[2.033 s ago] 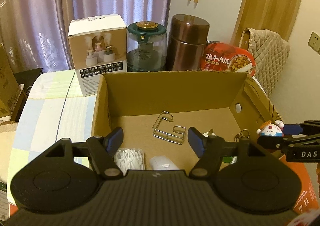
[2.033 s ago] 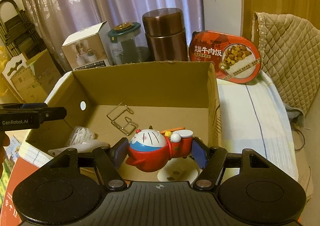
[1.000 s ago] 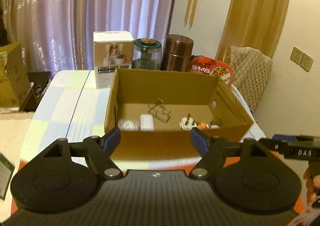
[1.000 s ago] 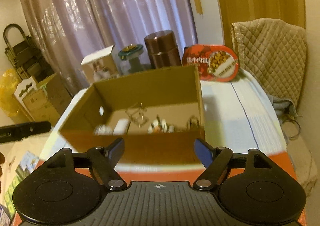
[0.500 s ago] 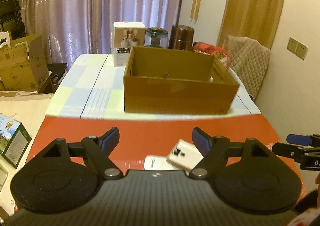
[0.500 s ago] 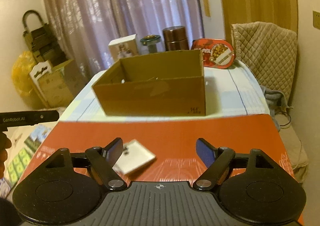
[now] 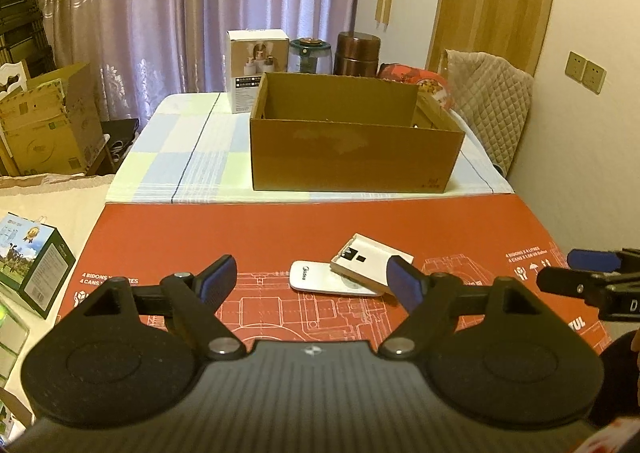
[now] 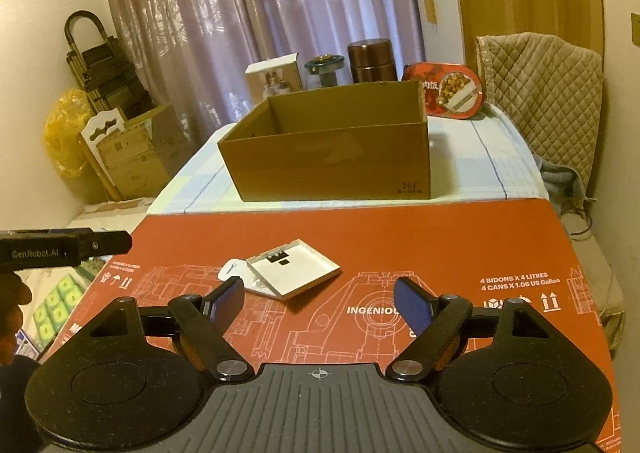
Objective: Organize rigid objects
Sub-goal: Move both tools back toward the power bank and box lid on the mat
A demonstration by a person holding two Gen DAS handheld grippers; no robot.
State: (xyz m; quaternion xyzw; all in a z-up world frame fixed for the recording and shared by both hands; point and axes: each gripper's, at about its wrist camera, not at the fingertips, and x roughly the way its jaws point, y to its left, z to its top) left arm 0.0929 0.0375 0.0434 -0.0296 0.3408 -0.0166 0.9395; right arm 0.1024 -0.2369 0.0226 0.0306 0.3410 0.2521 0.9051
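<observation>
Left wrist: white remote (image 7: pixel 320 279) lies just ahead, between both grippers' released, empty jaws.

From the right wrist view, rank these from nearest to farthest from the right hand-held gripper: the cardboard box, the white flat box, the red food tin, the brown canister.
1. White flat box: on the red sheet, just ahead-left of the right hand-held gripper.
2. Cardboard box: further back, centre, on the checked cloth.
3. Red food tin and brown canister: both behind the cardboard box, tin to the right; too close to call.
</observation>
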